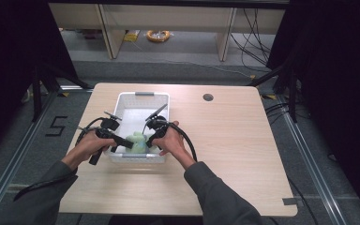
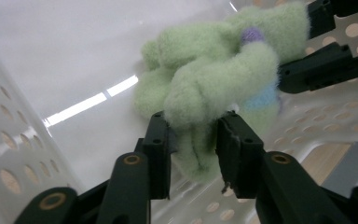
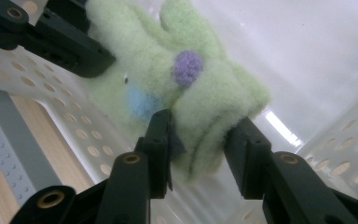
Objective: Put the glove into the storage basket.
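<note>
A green plush toy (image 1: pixel 136 140) with a purple spot and a blue patch lies at the near end of a white perforated basket (image 1: pixel 143 95). My left gripper (image 1: pixel 126 144) reaches into the basket from the left, my right gripper (image 1: pixel 149 140) from the right. In the left gripper view, the left gripper (image 2: pixel 195 122) has a limb of the plush toy (image 2: pixel 205 65) pressed between its pads. The right gripper's fingers (image 2: pixel 317 70) clasp the toy's far side. In the right gripper view, the right gripper (image 3: pixel 198 128) pinches another part of the plush toy (image 3: pixel 135 42), with a left gripper finger (image 3: pixel 74 51) behind.
The basket stands on a light wooden table (image 1: pixel 225 150) with a round cable hole (image 1: pixel 208 97) at the back. The far half of the basket floor (image 1: pixel 138 115) is bare. Dark curtains flank the table; shelving legs and cables lie on the floor beyond.
</note>
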{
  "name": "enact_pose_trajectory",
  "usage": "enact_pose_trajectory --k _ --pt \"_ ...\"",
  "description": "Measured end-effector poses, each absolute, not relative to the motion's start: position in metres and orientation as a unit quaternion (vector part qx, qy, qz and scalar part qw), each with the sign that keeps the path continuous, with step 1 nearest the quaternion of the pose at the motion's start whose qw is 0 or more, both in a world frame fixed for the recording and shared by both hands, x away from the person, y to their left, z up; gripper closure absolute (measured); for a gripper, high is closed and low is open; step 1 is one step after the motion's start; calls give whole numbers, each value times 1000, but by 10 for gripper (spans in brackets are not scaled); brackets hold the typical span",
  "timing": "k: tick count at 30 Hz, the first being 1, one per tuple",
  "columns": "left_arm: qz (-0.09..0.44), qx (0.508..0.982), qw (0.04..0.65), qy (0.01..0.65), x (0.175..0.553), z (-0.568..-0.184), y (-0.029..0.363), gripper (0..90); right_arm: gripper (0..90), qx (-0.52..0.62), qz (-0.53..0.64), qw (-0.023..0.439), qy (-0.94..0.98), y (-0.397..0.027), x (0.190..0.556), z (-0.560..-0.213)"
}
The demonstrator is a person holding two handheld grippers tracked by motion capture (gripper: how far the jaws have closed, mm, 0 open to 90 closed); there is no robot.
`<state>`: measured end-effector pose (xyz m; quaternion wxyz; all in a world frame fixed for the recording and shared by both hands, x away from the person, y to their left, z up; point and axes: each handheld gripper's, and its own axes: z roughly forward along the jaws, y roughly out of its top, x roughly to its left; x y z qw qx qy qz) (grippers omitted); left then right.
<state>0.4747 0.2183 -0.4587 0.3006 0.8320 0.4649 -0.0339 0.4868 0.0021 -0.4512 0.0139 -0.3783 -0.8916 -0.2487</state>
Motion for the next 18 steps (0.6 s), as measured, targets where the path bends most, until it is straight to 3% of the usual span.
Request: enact_pose_trajectory --k 8,18 --pt "-2 832 297 468 476 -453 218 546 553 -364 -237 -8 -901 1 486 -450" --pt "9 829 304 469 475 -447 214 515 514 -363 -247 -23 -898 -3 487 -436"
